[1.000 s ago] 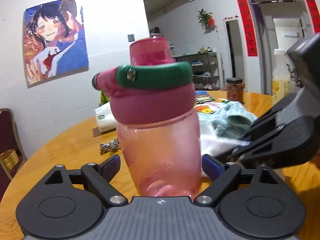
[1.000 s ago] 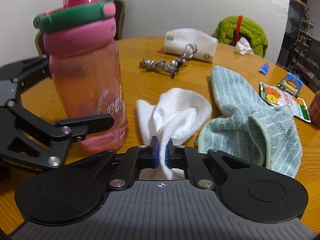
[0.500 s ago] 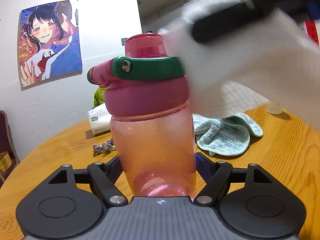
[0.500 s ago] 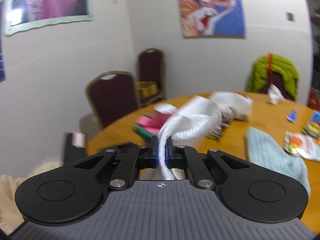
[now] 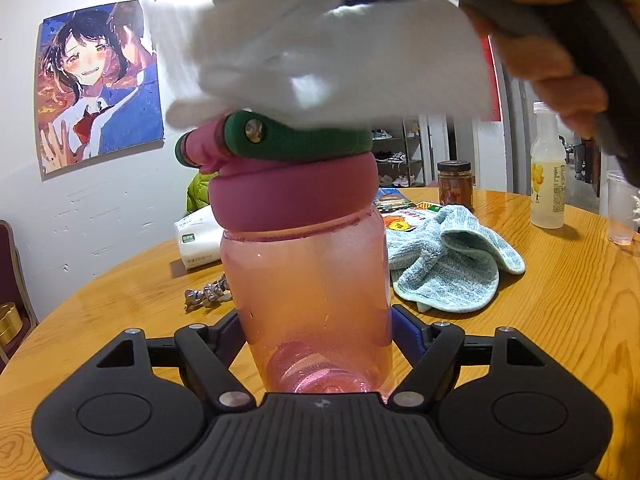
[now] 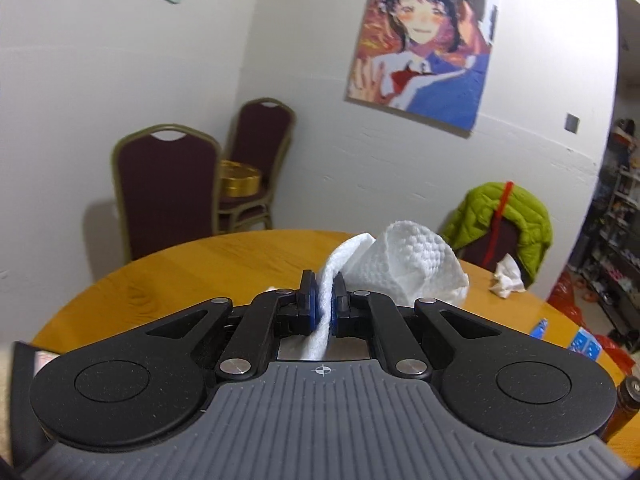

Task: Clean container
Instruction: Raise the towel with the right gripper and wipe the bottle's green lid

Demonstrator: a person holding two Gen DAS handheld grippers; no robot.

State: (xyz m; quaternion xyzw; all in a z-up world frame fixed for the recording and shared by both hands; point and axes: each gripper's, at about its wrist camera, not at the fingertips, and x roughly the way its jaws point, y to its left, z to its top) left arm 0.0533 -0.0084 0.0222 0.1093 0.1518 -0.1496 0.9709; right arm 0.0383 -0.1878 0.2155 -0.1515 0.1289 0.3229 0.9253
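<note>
- Left wrist view: the left gripper (image 5: 316, 330) squeezes the pink bottle (image 5: 308, 280), which stands upright in the middle on the wooden table (image 5: 560, 300). A white cloth (image 5: 332, 60) lies on its green lid ring (image 5: 296, 140) at 12 o'clock. A blue towel (image 5: 452, 264) lies at 3 o'clock.
- Right wrist view: the right gripper (image 6: 324, 306) pinches the white cloth (image 6: 404, 268) tight. A green jacket (image 6: 504, 216) hangs at 2 o'clock.

Left gripper (image 5: 316, 336): black linkage arms, round silver screws, blue pads on the fingers (image 5: 406, 330).
Left body: grey ribbed plate with a small cross mark, two round black discs.
Right gripper (image 6: 324, 306): the same black arms, silver screws, blue pads, grey ribbed plate with a crosshair mark.
Right hand (image 5: 560, 68): bare skin, light tone.
</note>
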